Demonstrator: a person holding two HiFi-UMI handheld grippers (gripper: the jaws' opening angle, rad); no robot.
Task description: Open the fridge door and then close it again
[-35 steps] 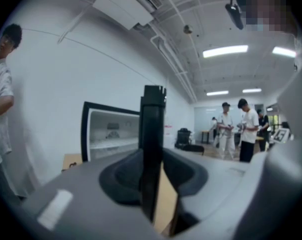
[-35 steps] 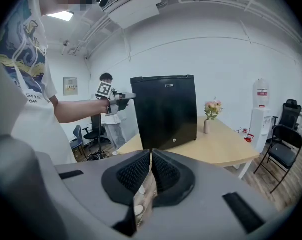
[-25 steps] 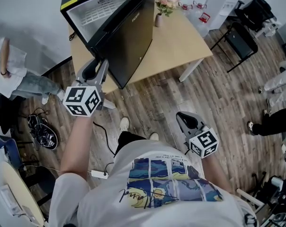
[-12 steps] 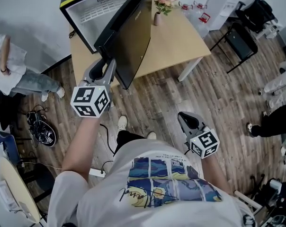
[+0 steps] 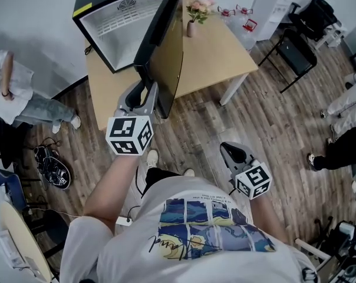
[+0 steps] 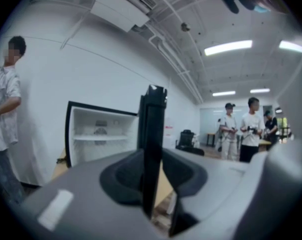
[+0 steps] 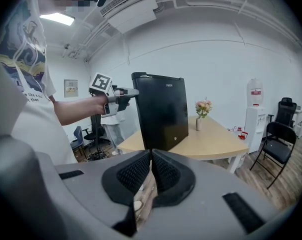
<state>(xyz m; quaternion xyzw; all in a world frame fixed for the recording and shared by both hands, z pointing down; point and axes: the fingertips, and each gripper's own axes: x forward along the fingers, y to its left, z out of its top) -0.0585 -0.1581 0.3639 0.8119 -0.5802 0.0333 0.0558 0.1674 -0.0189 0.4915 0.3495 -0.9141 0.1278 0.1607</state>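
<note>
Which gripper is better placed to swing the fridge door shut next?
Left: the left gripper grips the edge of the open door, while the right gripper hangs shut, well short of the fridge.

The left gripper (image 6: 152,181) has its jaws on either side of the fridge door (image 6: 152,126) — the dark door stands upright and edge-on between the pads, which sit against it. Left of it the fridge (image 6: 98,154) is open, white inside, with one shelf (image 6: 103,138). A person (image 6: 3,114) stands at the far left by the wall. Other people (image 6: 251,129) stand well off at the right.
</note>
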